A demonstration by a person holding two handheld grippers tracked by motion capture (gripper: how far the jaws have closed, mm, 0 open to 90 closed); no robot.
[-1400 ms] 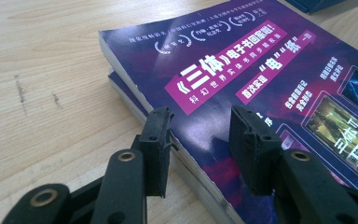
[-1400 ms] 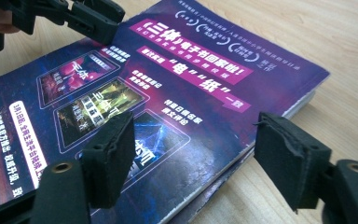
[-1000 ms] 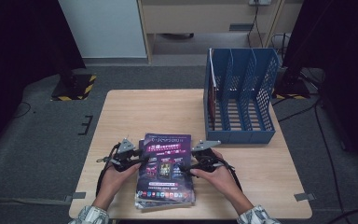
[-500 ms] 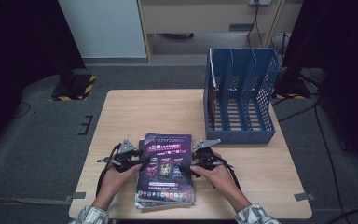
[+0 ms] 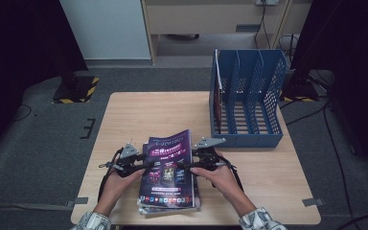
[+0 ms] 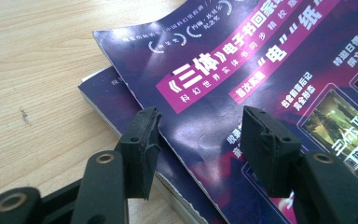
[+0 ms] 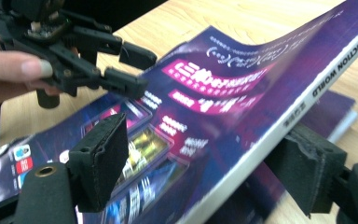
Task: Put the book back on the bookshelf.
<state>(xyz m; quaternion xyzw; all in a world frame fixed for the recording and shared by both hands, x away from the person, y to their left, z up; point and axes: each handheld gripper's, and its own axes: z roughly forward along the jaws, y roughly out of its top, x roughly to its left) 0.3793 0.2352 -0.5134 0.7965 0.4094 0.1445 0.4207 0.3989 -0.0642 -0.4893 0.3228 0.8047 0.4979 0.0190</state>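
2 grippers, 1 in each hand, are working at a stack of magazines near the front edge of the table (image 5: 139, 110). At least 2 magazines are lying there: a purple top magazine (image 5: 168, 165) and a lower magazine (image 6: 103, 95) showing beneath it.

1 blue file rack (image 5: 247, 96) is standing at the table's far right corner, well apart from the stack.

The left gripper (image 5: 141, 166) is sitting at the top magazine's left edge. Its jaws have just been opening and are standing released, 1 on each side of the cover's edge.

The right gripper (image 5: 187, 165) is straddling the spine side, which is lifting off the stack. Its jaws have just been closing; whether the pads are pressing, cannot tell.

The spine is reading "FICTION WORLD"; the cover is carrying Chinese text, including "三体".
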